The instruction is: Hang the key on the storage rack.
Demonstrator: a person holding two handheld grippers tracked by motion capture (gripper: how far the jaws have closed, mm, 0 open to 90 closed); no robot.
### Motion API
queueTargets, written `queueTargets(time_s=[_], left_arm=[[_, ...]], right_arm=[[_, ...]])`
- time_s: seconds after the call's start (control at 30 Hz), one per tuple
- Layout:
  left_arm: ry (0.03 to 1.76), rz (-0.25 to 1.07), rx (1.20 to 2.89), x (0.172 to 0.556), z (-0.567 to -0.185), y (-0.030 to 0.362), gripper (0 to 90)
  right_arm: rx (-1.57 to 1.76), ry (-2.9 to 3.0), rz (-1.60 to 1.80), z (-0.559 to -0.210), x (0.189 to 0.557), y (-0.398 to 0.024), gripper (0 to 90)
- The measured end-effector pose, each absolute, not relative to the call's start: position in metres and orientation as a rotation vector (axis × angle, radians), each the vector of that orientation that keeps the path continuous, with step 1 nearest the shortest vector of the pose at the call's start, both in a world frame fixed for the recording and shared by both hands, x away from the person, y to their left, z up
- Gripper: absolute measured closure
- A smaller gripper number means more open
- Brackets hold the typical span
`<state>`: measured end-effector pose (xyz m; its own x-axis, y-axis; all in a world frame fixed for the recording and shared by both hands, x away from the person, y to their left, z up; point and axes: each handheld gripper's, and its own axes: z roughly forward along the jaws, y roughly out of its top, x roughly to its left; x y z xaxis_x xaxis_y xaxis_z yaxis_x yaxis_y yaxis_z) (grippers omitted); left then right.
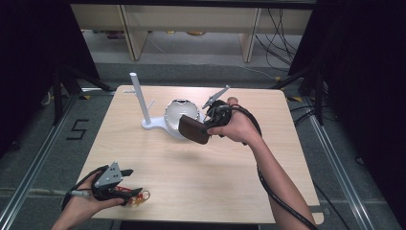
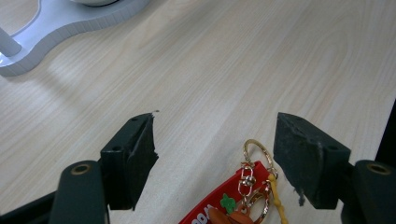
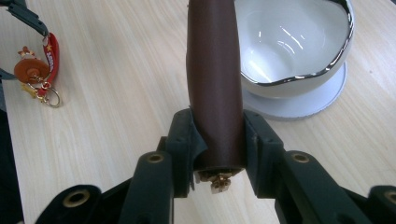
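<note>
The pale wooden table (image 1: 191,172) carries everything here. Ahead of the right tongs (image 1: 207,127) stands a white stand (image 1: 143,122) with an upright post and side pegs; its flat base also holds the white bowl (image 3: 289,51), which sits just beyond and to one side of the right tongs' tips. Those tongs are clamped on a brown leather case (image 3: 215,84), held off the table near the bowl, its long body sticking out past the jaws and a small brass fitting showing at the gripped end.

The case looks light and soft-sided, likely to flex or sag if held at one tip; its smooth leather could slip, so a firm squeeze across the flat faces near the fitted end, as now, seems the safest hold.

The left tongs (image 2: 215,154) rest low at the table's near edge with jaws standing well apart, nothing pressed between them. A red rubber keychain (image 2: 224,205) with gold rings lies on the wood between and just behind their tips.
</note>
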<state>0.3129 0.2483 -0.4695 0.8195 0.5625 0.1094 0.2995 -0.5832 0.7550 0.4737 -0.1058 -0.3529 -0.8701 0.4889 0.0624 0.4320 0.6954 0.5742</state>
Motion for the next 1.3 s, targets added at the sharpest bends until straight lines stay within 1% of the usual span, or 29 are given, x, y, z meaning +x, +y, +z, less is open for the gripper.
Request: queueTargets(time_s=[0.23, 0.47, 0.57, 0.6, 0.67, 1.3], left_arm=[[0.645, 0.432, 2.202, 0.312, -0.469, 0.249, 28.9], [0.633, 0.441, 2.225, 0.313, -0.468, 0.25, 28.9], [0.637, 0.426, 2.216, 0.313, -0.469, 0.25, 28.9], [0.639, 0.426, 2.236, 0.313, -0.467, 0.25, 28.9], [0.654, 0.431, 2.208, 0.312, -0.469, 0.25, 28.9], [0.651, 0.437, 2.21, 0.312, -0.47, 0.254, 28.9]], right_arm=[[0.787, 2.801, 0.914, -0.351, 0.481, -0.104, 67.6], [0.769, 2.768, 0.927, -0.343, 0.492, -0.1, 67.5], [0.758, 2.748, 0.941, -0.341, 0.498, -0.098, 67.5], [0.757, 2.745, 0.943, -0.34, 0.5, -0.097, 67.5], [0.758, 2.718, 0.951, -0.339, 0.505, -0.094, 67.4], [0.767, 2.651, 0.996, -0.346, 0.531, -0.075, 67.5]])
